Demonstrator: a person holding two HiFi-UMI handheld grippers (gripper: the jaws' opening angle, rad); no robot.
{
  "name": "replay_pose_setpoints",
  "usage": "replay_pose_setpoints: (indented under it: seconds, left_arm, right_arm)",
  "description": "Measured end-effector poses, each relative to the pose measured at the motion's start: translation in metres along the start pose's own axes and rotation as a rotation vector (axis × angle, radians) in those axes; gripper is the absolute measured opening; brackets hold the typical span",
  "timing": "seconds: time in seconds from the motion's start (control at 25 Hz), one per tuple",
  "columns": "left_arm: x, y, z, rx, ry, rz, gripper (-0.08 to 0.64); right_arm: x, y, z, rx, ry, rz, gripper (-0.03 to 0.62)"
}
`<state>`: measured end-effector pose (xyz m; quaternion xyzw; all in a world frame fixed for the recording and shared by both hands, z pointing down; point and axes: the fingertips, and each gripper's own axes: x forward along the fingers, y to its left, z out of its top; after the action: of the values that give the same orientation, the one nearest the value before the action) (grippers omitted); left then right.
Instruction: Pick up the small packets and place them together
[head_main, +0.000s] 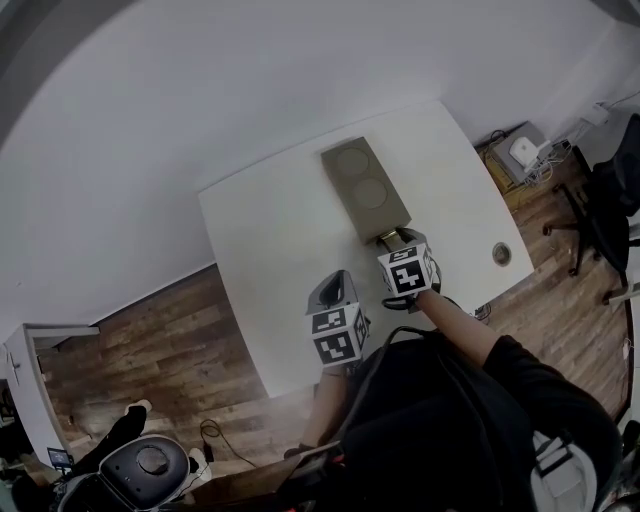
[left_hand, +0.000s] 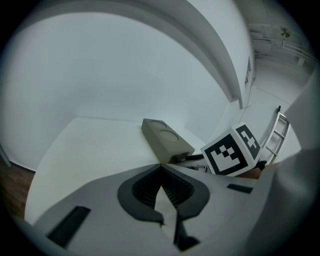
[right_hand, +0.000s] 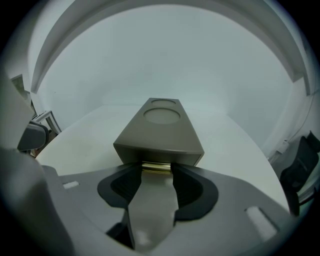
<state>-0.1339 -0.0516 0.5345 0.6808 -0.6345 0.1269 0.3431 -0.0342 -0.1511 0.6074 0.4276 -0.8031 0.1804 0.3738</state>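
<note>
In the head view, a white table (head_main: 260, 250) is seen from above, with a grey box (head_main: 365, 190) marked by two circles lying on it. The right gripper (head_main: 393, 238) is held at the box's near end, and the left gripper (head_main: 333, 285) is held near the table's front edge, well apart from the box.

In the left gripper view, that gripper's fingers are seen pressed together at the tips, with nothing pinched; the box and the right gripper's marker cube are shown beyond.

Only in the right gripper view is a small gold packet (right_hand: 156, 168) made out, at the box's near opening. The fingers are spread, with the packet's end between their tips; contact cannot be judged.
</note>
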Motion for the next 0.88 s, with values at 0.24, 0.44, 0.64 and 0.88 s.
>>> replay_pose_setpoints:
  seconds: [0.24, 0.44, 0.64, 0.88]
  left_arm:
    - [-0.0018, 0.0005, -0.0030, 0.009, 0.006, 0.002, -0.004]
    - [-0.0032, 0.0014, -0.0032, -0.002, 0.010, 0.005, -0.003]
    - [-0.0027, -0.0038, -0.0039, 0.007, 0.007, 0.003, -0.003]
    - [-0.0065, -0.0021, -0.0058, 0.005, 0.004, 0.014, -0.004]
  right_arm:
    - [0.0018, 0.0014, -0.0007, 0.000, 0.007, -0.023, 0.187]
    - [0.0013, 0.0034, 0.0006, -0.021, 0.013, -0.026, 0.176]
    - [-0.0010, 0.0009, -0.0014, -0.008, 0.009, -0.012, 0.170]
    - [-0.0032, 0.0019, -0.0021, -0.012, 0.002, -0.002, 0.167]
